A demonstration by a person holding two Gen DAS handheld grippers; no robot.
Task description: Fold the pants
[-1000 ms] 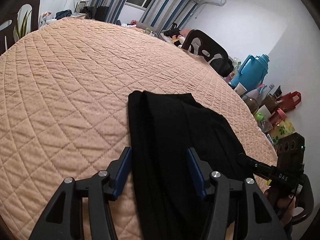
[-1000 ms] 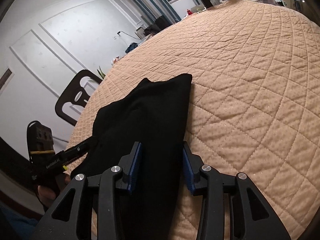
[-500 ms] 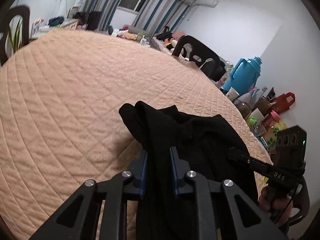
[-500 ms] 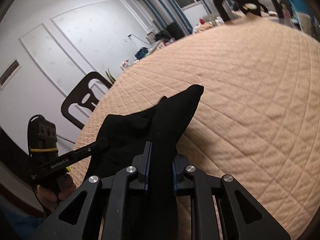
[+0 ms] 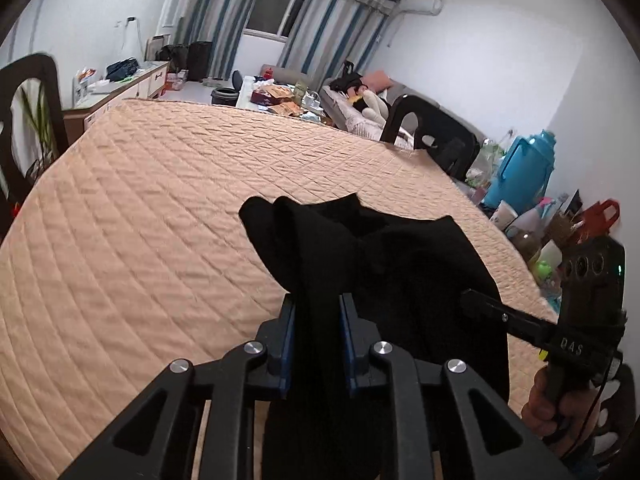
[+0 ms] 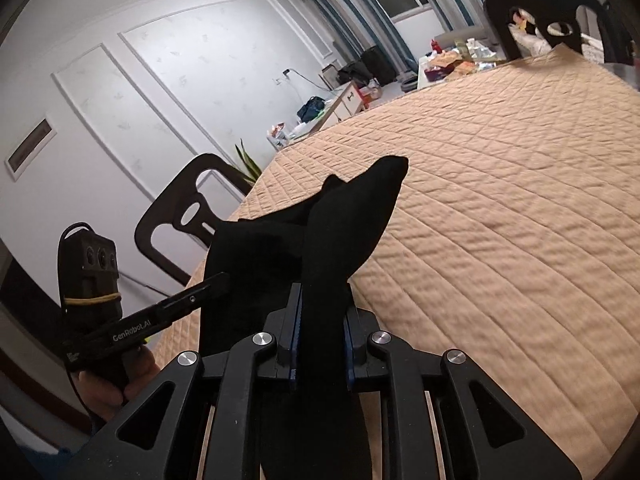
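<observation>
The black pants (image 5: 400,272) hang lifted above the quilted tan table cover (image 5: 140,220). My left gripper (image 5: 317,304) is shut on one edge of the pants, the cloth bunched between its blue pads. My right gripper (image 6: 322,296) is shut on the other edge of the pants (image 6: 348,216), whose corner sticks up past the fingers. The right gripper also shows at the right of the left wrist view (image 5: 480,304), and the left gripper at the left of the right wrist view (image 6: 216,280), both reaching into the cloth.
Dark chairs stand at the table edges (image 5: 432,128) (image 6: 180,216) (image 6: 552,24). A blue thermos (image 5: 524,168), cups and bags sit on the right side. A cluttered sideboard (image 5: 120,84) and curtained window are behind.
Both grippers closed on the pants' edges, then lifted the cloth off the table cover; the views now tilt higher, showing more of the room.
</observation>
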